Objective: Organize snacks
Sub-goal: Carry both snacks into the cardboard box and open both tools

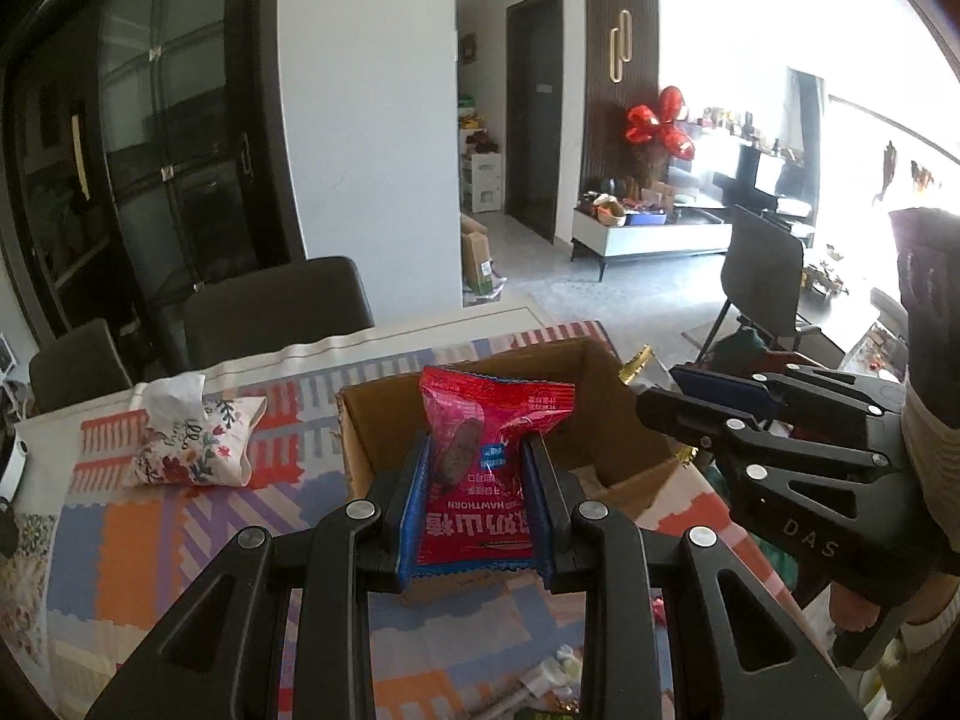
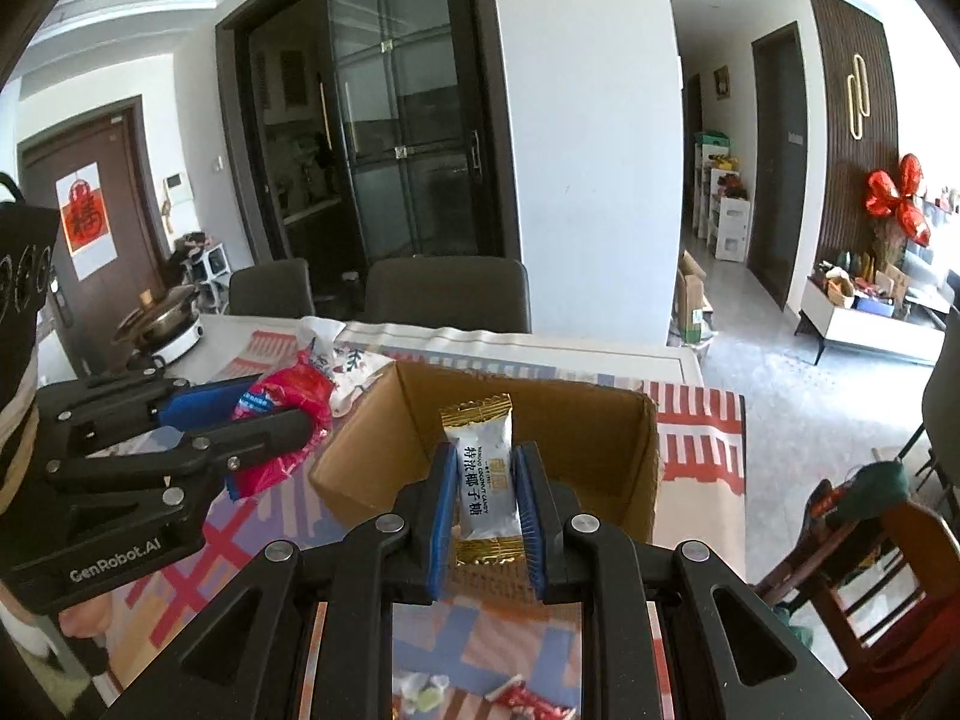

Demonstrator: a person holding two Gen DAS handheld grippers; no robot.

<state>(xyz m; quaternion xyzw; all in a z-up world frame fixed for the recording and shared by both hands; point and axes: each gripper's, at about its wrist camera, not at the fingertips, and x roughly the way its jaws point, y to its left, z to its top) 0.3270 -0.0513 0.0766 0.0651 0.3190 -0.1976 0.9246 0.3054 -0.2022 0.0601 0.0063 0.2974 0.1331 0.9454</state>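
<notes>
My left gripper (image 1: 477, 462) is shut on a red hawthorn snack packet (image 1: 480, 468) and holds it above the near edge of an open cardboard box (image 1: 372, 420). My right gripper (image 2: 483, 480) is shut on a white and gold coconut candy (image 2: 487, 480) and holds it over the same box (image 2: 636, 480). The right gripper shows at the right of the left wrist view (image 1: 678, 402). The left gripper with the red packet (image 2: 288, 402) shows at the left of the right wrist view. The box stands on a colourful striped tablecloth (image 1: 138, 540).
A floral tissue pouch (image 1: 192, 438) lies left of the box. Loose snacks lie near the table's front edge (image 2: 516, 696). An electric pot (image 2: 162, 324) stands at the far left corner. Dark chairs (image 2: 447, 294) stand behind the table, a wooden chair (image 2: 870, 570) at right.
</notes>
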